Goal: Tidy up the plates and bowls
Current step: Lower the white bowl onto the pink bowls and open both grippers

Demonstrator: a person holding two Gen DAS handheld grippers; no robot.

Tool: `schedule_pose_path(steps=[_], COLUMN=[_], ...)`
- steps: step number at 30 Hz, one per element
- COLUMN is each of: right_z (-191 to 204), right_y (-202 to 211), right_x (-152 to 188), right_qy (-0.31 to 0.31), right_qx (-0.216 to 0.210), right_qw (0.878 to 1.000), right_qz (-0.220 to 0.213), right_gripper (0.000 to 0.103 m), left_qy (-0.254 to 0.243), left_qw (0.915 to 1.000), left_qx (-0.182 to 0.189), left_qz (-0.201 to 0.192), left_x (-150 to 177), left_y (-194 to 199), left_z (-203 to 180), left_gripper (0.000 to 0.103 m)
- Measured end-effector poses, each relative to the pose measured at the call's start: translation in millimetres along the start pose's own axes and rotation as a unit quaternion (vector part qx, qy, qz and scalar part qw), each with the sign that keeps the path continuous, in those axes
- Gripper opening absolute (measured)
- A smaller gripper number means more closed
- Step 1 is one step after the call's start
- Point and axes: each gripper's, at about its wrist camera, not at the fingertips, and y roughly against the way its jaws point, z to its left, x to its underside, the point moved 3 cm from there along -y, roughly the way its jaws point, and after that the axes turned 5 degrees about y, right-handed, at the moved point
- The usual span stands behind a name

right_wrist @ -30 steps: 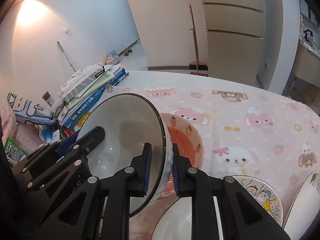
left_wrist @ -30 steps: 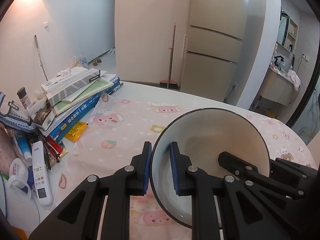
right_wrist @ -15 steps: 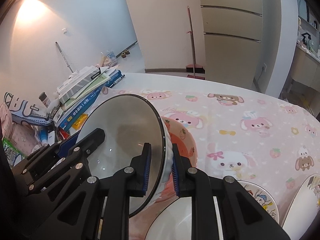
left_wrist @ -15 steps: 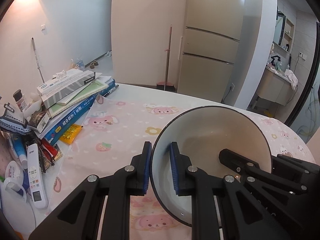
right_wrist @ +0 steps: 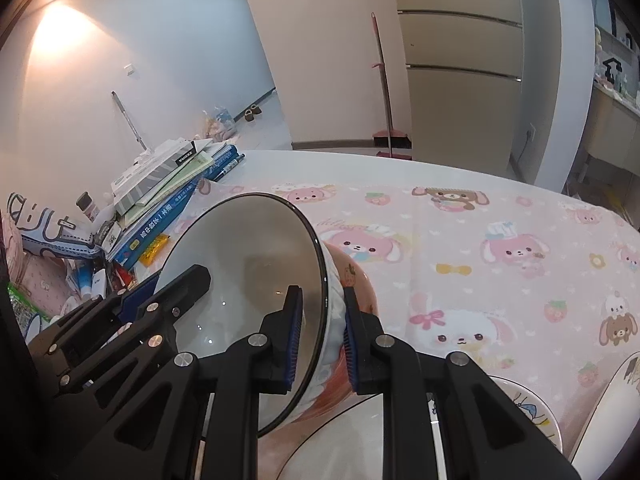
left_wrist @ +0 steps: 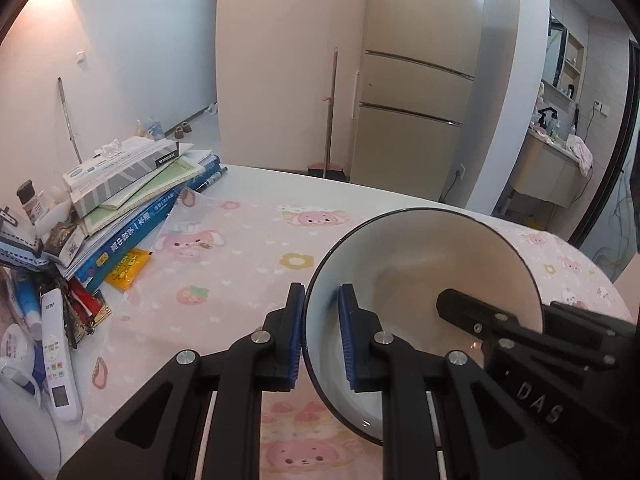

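Observation:
A white bowl with a dark rim (left_wrist: 432,280) hangs tilted above the pink tablecloth, held by both grippers. My left gripper (left_wrist: 320,334) is shut on its left rim, one pad inside and one outside. My right gripper (right_wrist: 322,340) is shut on the opposite rim of the same bowl (right_wrist: 248,276). Each view shows the other gripper's black fingers (left_wrist: 516,328) (right_wrist: 160,300) reaching into the bowl. Just behind and below it sits a pink bowl with strawberry print (right_wrist: 360,280), mostly hidden. A white plate (right_wrist: 344,436) lies under the right gripper.
A cartoon-print plate (right_wrist: 532,412) and another plate's edge (right_wrist: 608,396) lie at the lower right. Stacked books (left_wrist: 136,200), a remote (left_wrist: 56,356) and small clutter crowd the table's left side. The pink tablecloth (right_wrist: 480,248) stretches to the far table edge.
Both grippers stay shut on the white bowl. The views have drifted only slightly, and the pink bowl now shows less behind the white one.

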Motion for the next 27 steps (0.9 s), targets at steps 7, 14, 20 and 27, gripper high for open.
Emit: schedule_pose_path(steps=[7, 14, 20, 27], right_z=[2, -3, -2, 16], right_y=[-8, -10, -9, 4], right_x=[2, 3, 3, 0], right_qy=[0.035, 0.038, 0.056, 0.116], right_qx=[0.022, -0.003, -0.007, 0.077], right_qw=[0.999, 0.999, 0.998, 0.990], right_qz=[-0.006, -0.027, -0.036, -0.033], right_gripper=[0.021, 0.021, 0.021, 0.021], left_qy=[-0.006, -0.005, 0.000, 0.009], left_qw=[0.9999, 0.9999, 0.9999, 1.0000], left_qx=[-0.009, -0.013, -0.012, 0.003], left_qz=[0.004, 0.009, 0.000, -0.001], left_x=[4, 6, 6, 9], left_y=[-8, -13, -8, -5], left_z=[-3, -1, -1, -1], left_gripper=[0.015, 0.015, 0.015, 0.013])
